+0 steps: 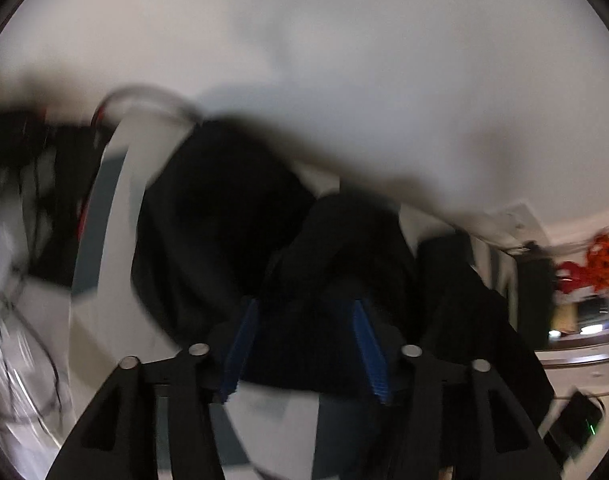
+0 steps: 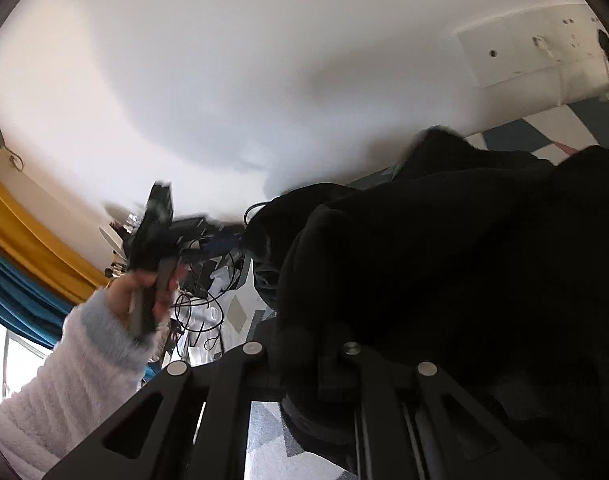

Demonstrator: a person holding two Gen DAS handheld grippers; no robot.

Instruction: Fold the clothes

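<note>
Black fabric of a dark garment (image 2: 464,264) is being pinched by the right gripper (image 2: 304,354), whose fingers are clenched on a bunched fold close to the lens; the rest of the cloth is being draped to the right over a patterned surface (image 2: 552,128). Blue pads (image 1: 364,344) of the left gripper (image 1: 304,344) are being held apart, released, with the same garment (image 1: 224,216) lying just beyond and partly between them, though blur hides any contact. A hand (image 2: 152,284) in a fluffy pale sleeve (image 2: 84,360) is being shown at the left.
</note>
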